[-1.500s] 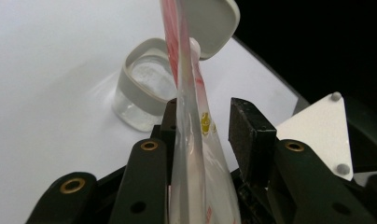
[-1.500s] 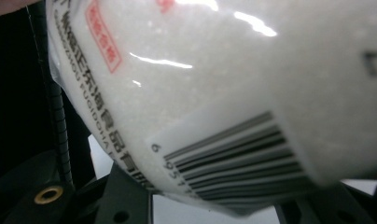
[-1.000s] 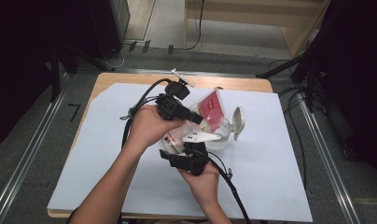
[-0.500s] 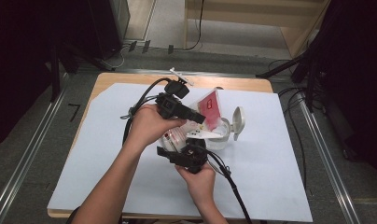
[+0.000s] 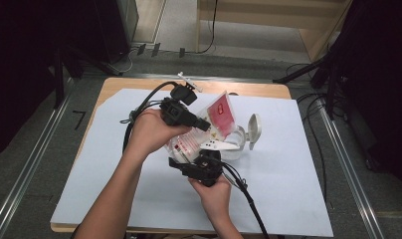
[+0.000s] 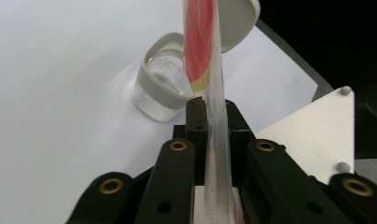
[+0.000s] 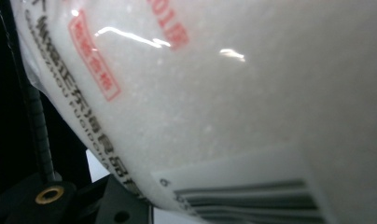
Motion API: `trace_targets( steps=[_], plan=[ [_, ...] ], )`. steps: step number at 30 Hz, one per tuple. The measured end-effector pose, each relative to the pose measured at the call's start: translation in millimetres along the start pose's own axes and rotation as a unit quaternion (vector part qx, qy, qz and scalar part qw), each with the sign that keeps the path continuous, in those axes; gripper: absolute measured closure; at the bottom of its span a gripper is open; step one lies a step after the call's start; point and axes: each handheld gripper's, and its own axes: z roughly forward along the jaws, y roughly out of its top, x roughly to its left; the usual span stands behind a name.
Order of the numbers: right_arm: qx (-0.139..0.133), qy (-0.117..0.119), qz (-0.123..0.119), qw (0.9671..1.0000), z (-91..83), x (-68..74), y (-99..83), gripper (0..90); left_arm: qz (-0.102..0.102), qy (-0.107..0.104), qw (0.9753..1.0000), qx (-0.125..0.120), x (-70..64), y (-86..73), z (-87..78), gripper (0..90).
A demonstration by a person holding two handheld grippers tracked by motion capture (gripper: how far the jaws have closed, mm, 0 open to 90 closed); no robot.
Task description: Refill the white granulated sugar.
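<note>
A clear plastic bag (image 5: 221, 113) of white granules with a red label is held tilted over a small clear container (image 5: 235, 148) whose white lid (image 5: 253, 128) stands open. My left gripper (image 5: 206, 125) is shut on the bag's upper film; in the left gripper view its jaws (image 6: 212, 105) pinch the thin edge of the bag (image 6: 198, 42), with the container (image 6: 161, 88) beyond. My right gripper (image 5: 201, 160) sits under the bag's lower end. In the right gripper view the bag (image 7: 224, 93) presses close between the jaws and hides their tips.
A white sheet (image 5: 114, 174) covers the wooden table (image 5: 139, 84). A small white item (image 5: 189, 79) lies at the far edge. Gripper cables trail left (image 5: 139, 112) and toward the near edge (image 5: 249, 199). Metal rails (image 5: 348, 164) flank the table.
My right gripper has edged up slightly under the bag. The bag and left gripper stay where they were over the container.
</note>
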Motion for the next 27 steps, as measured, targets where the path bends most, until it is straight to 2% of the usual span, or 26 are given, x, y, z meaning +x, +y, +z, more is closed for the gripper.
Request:
trace_targets(
  steps=[3,6,7,8,10,15,16,17,20,22,23,24,25,27],
  plan=[
    [0.002,-0.009,-0.009,0.9999,-0.2,1.0,-0.1,60.1,-0.005,0.002,1.0000,-0.002,0.1,0.6,0.4,89.8],
    [0.026,-0.045,-0.050,0.9974,1.0,8.9,5.2,59.1,-0.002,-0.001,1.0000,0.003,-3.3,4.4,3.7,90.0],
    [0.032,-0.049,-0.057,0.9966,1.9,10.8,6.4,58.7,-0.002,-0.001,1.0000,0.003,-3.3,4.4,3.7,90.0],
    [0.032,-0.048,-0.053,0.9969,2.9,11.4,7.2,58.4,0.007,0.010,0.9999,0.005,-8.2,6.9,4.8,89.8],
    [0.025,-0.049,-0.053,0.9971,3.7,10.6,7.9,57.7,0.014,0.015,0.9997,0.010,-11.9,10.5,6.4,88.9],
    [0.018,-0.036,-0.032,0.9987,3.9,5.8,11.6,58.2,0.000,0.005,0.9991,0.041,-8.6,24.0,13.4,85.8],
    [0.018,-0.036,-0.032,0.9987,3.9,5.8,11.6,58.2,0.000,0.005,0.9991,0.041,-8.6,24.0,13.4,85.5],
    [0.018,-0.026,-0.021,0.9993,3.5,3.3,13.0,58.5,-0.005,0.002,0.9987,0.050,-7.5,28.8,16.7,84.5],
    [0.014,-0.023,-0.016,0.9995,2.9,1.8,13.7,59.3,-0.018,-0.012,0.9982,0.055,-6.0,33.5,19.4,82.5],
    [0.004,-0.025,-0.014,0.9996,0.4,-0.4,15.2,62.8,-0.017,-0.030,0.9975,0.061,-3.7,39.4,18.9,80.0],
    [0.001,-0.023,-0.011,0.9997,-0.2,-1.1,15.7,63.3,-0.017,-0.030,0.9975,0.061,-3.7,39.4,18.9,80.1],
    [-0.005,-0.009,-0.001,0.9999,-1.0,-3.2,16.6,63.7,-0.022,-0.045,0.9976,0.047,-1.0,41.9,19.1,80.3],
    [-0.013,0.004,0.006,0.9999,-1.7,-4.3,17.2,63.8,-0.034,-0.056,0.9969,0.043,0.5,42.7,19.9,79.7],
    [-0.021,0.013,0.014,0.9996,-2.8,-4.1,18.3,63.9,-0.036,-0.058,0.9967,0.045,1.6,43.9,19.6,80.7]
  ],
)
